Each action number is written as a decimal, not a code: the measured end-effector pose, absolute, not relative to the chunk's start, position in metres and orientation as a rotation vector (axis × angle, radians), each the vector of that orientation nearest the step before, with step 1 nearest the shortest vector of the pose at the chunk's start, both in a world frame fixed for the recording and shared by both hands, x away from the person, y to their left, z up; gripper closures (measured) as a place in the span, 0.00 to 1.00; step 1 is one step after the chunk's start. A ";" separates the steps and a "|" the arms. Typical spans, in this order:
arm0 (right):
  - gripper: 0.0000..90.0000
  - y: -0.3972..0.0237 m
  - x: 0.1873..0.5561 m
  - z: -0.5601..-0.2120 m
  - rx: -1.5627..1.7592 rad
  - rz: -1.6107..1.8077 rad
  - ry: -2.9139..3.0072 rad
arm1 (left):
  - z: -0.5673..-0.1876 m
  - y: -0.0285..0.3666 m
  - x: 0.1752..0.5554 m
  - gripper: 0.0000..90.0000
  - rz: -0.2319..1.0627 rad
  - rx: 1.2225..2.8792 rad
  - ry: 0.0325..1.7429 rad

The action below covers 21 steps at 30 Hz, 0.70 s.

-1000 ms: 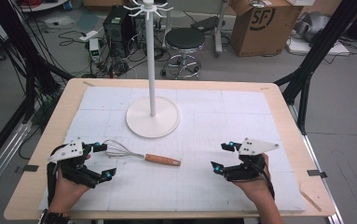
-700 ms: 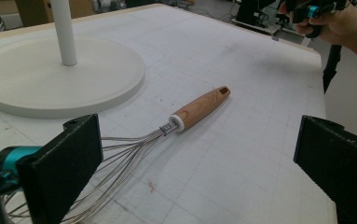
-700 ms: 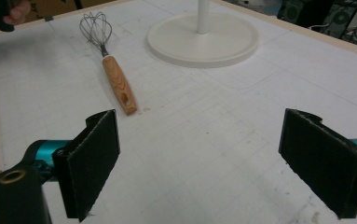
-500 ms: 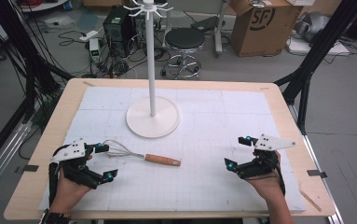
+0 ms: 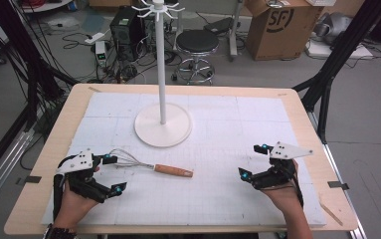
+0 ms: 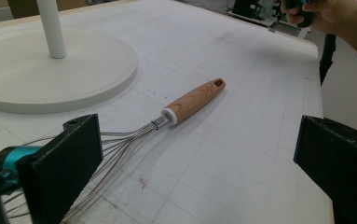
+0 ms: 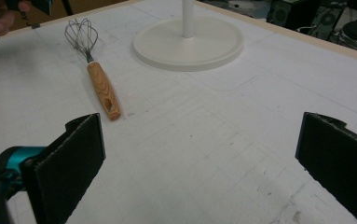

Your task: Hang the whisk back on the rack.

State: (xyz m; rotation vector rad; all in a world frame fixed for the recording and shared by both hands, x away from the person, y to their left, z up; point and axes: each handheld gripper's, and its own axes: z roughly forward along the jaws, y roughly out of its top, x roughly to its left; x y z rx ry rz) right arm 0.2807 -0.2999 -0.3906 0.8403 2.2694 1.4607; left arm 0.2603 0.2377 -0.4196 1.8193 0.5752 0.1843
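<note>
Whisk: lies flat on the white mat, left of centre and toward the near edge. Wire end points toward the left gripper; wooden handle points toward the middle of the table. A white collar joins wires and handle, and there is a slot hole at the handle's far tip.

Left gripper: resting at the near left of the mat, held in the person's left hand. Jaws spread wide, clamping nothing. In the left gripper view the whisk wires run just beside and partly behind the left-hand jaw; whether they touch it I cannot tell. The other jaw stands well apart from the whisk.

Right gripper: near right of the mat, in the person's right hand, well apart from the whisk. Jaws have just been opening and now stand wide; only bare mat between them in the right gripper view.

Stand: round white base with a thin upright pole, just beyond the whisk near the mat's centre. Not touching it. Hooked arms at the top of the pole.

Table: light wood rim showing round the mat on all sides.

Beyond the table: black stool, cardboard box, cables on the floor.
</note>
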 end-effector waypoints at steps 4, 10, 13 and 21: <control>0.00 -0.301 0.281 -0.391 0.849 1.448 2.269 | -0.420 0.238 0.260 0.02 0.185 1.819 0.580; 0.00 -0.299 0.281 -0.391 0.849 1.430 2.278 | -0.414 0.231 0.262 0.02 0.208 1.864 0.569; 0.00 -0.299 0.279 -0.391 0.841 1.422 2.286 | -0.408 0.223 0.264 0.02 0.212 1.881 0.554; 0.00 -0.298 0.279 -0.394 0.850 1.414 2.302 | -0.389 0.190 0.280 0.02 0.241 2.055 0.514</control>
